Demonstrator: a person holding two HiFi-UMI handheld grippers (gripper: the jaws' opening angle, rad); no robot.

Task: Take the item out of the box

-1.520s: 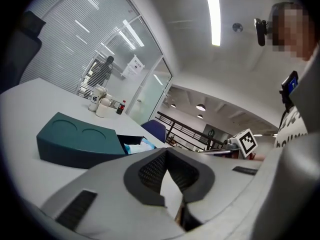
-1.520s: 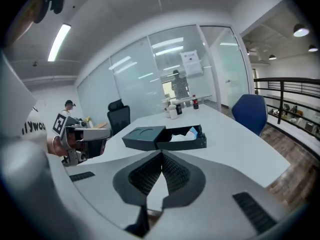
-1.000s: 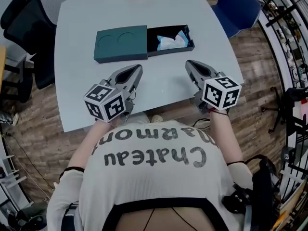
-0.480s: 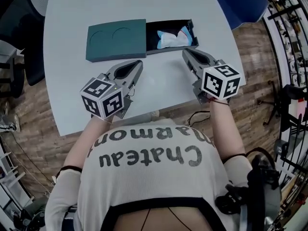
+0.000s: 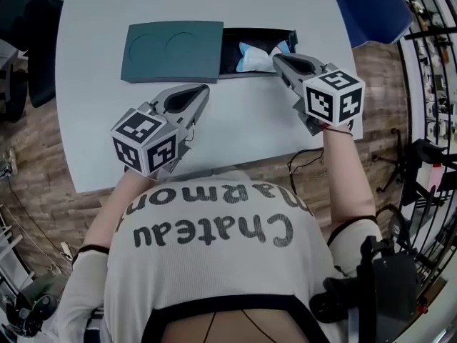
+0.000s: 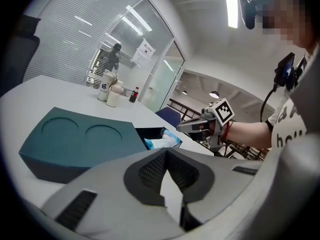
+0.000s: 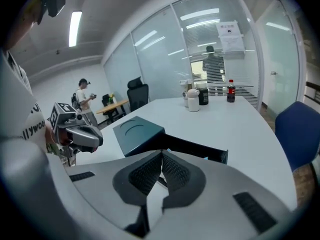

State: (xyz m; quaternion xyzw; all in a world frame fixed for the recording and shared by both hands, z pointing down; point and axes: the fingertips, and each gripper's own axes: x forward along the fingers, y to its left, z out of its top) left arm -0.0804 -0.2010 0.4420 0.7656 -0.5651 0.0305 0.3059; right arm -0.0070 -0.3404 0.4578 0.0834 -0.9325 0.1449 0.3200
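Note:
A dark teal box sleeve (image 5: pixel 171 51) lies on the white table (image 5: pixel 93 120), with its black drawer (image 5: pixel 258 34) pulled out to the right. In the drawer rests a light blue and white item (image 5: pixel 251 57). My right gripper (image 5: pixel 277 58) is shut and empty, its tip over the drawer's near right corner. My left gripper (image 5: pixel 203 90) hovers just in front of the sleeve, shut on nothing. The left gripper view shows the sleeve (image 6: pixel 75 139), the item (image 6: pixel 162 142) and the right gripper (image 6: pixel 182 126). From the right gripper view I see the sleeve (image 7: pixel 137 129) and the drawer wall (image 7: pixel 200 149).
Cups (image 7: pixel 192 104) and a dark bottle (image 7: pixel 230 91) stand at the table's far end. A blue chair (image 5: pixel 371 6) is off the far right corner and a black chair (image 5: pixel 28 56) at the left. The table's near edge (image 5: pixel 214 168) runs just below the grippers.
My right gripper has moved forward from the near table to the drawer's near right corner. The left gripper has kept its place in front of the sleeve.

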